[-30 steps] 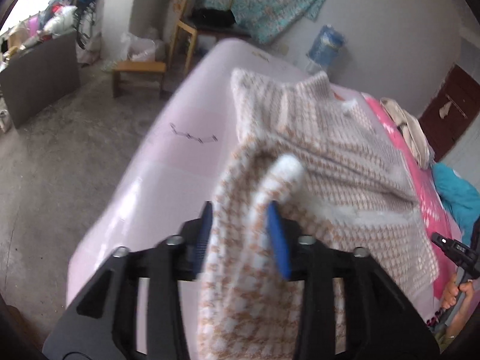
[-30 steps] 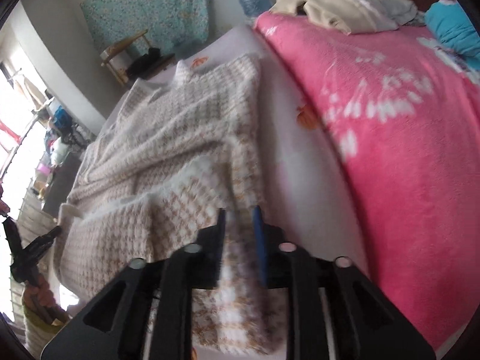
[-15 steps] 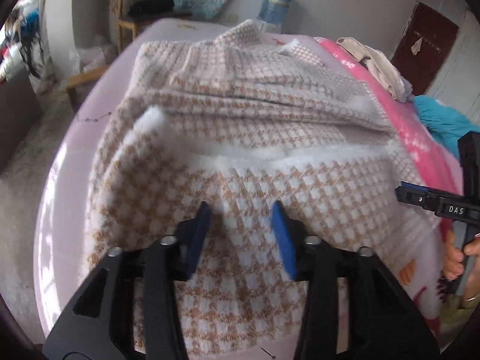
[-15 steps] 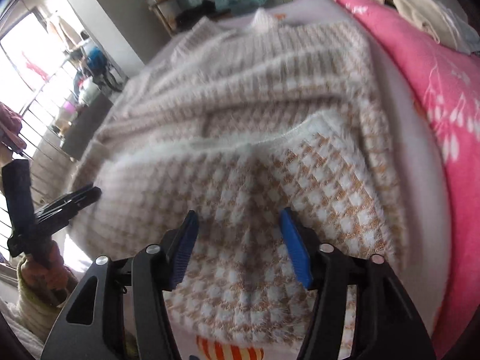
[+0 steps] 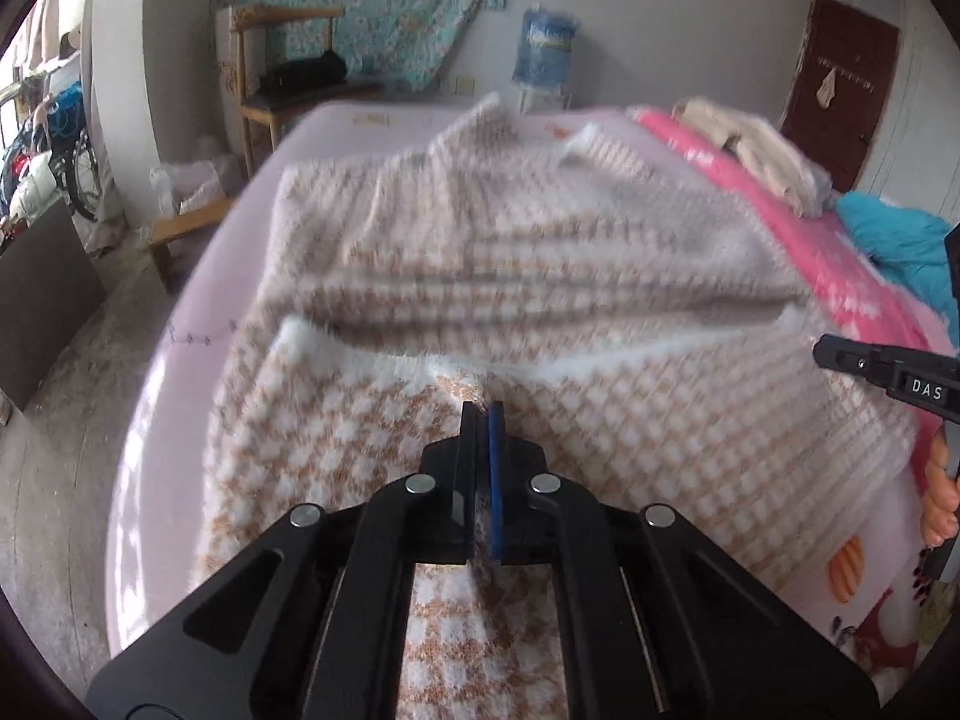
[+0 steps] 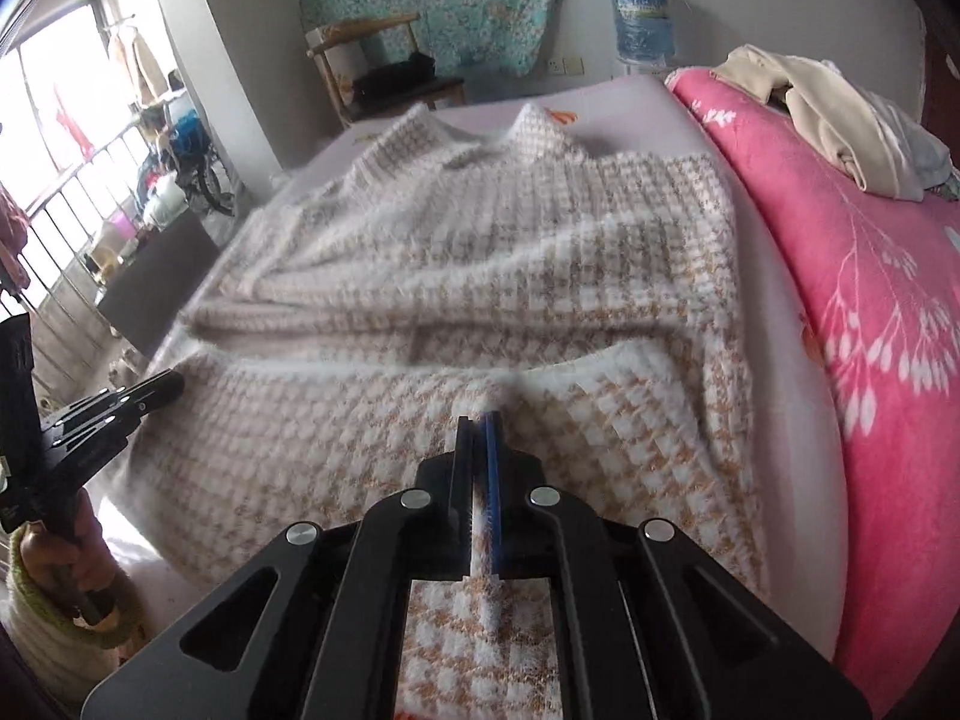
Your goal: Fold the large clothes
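Fuzzy tan-and-white houndstooth sweater (image 5: 540, 276) is lying on the lavender bed (image 5: 180, 396), collar pointing away from both hand-held grippers, long axis running straight ahead. Its near hem is already doubled back; further folding is remaining. Left hand-held gripper (image 5: 479, 414) and right hand-held gripper (image 6: 478, 423) are each pinching that folded layer, having just closed.

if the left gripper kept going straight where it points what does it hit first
The left gripper is shut on a pinch of the checked sweater, so it would likely push straight into that same fabric and the bed under it; depth is hard to judge.
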Available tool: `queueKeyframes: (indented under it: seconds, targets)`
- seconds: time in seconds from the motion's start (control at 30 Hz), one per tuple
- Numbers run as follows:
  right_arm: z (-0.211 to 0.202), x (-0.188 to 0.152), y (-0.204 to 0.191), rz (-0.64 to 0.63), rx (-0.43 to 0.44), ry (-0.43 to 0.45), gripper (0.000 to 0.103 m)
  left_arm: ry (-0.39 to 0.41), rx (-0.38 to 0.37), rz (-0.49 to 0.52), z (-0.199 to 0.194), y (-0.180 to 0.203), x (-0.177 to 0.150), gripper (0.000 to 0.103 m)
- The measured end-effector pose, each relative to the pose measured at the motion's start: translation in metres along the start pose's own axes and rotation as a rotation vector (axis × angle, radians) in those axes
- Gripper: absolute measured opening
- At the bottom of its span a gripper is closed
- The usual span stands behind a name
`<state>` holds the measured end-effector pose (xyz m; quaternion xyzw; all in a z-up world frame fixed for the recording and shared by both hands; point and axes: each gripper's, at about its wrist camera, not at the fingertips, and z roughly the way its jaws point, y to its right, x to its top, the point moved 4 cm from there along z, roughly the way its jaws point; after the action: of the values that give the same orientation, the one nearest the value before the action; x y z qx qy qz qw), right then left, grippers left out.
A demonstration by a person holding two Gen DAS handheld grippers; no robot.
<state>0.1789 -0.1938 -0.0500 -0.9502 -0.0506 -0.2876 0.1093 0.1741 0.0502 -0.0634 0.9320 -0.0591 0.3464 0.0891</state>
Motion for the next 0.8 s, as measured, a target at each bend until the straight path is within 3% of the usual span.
queueKeyframes:
  seconds: [0.03, 0.1, 0.2, 0.27, 0.33, 0.4, 0.53, 0.57, 0.63, 0.8]
  targets:
    - [0.011, -0.007, 0.002, 0.009, 0.013, -0.039, 0.004, -0.022, -0.004, 0.0, 0.007, 0.0, -0.005, 0.005]
    - [0.01, -0.012, 0.007, 0.023, 0.038, -0.037, 0.004, -0.004, -0.009, 0.0, 0.002, -0.002, -0.006, 0.009]
    - [-0.005, -0.005, 0.016, 0.053, 0.073, -0.017, 0.016, 0.012, -0.034, -0.025, -0.011, -0.01, -0.002, 0.017]
    - [-0.023, 0.005, 0.028, 0.058, 0.023, 0.039, 0.032, 0.052, -0.004, -0.043, -0.026, -0.023, 0.003, 0.024]
    - [-0.029, 0.013, 0.044, 0.045, -0.075, 0.069, 0.037, 0.079, 0.054, -0.05, -0.034, -0.037, 0.007, 0.03]
    - [-0.019, 0.016, 0.059, 0.048, -0.116, 0.031, 0.039, 0.075, 0.111, -0.056, -0.033, -0.049, 0.01, 0.038]
    - [0.004, 0.009, 0.072, 0.057, -0.111, -0.048, 0.041, -0.017, 0.157, -0.07, -0.009, -0.066, 0.007, 0.04]
    - [0.005, 0.009, 0.072, 0.051, -0.101, -0.048, 0.045, -0.025, 0.157, -0.076, -0.006, -0.068, 0.006, 0.04]
    - [0.005, 0.012, 0.07, 0.047, -0.07, -0.057, 0.051, -0.021, 0.152, -0.08, -0.005, -0.069, 0.005, 0.04]
    - [0.013, 0.007, 0.062, 0.039, -0.031, -0.1, 0.05, -0.011, 0.143, -0.064, -0.002, -0.066, 0.003, 0.038]
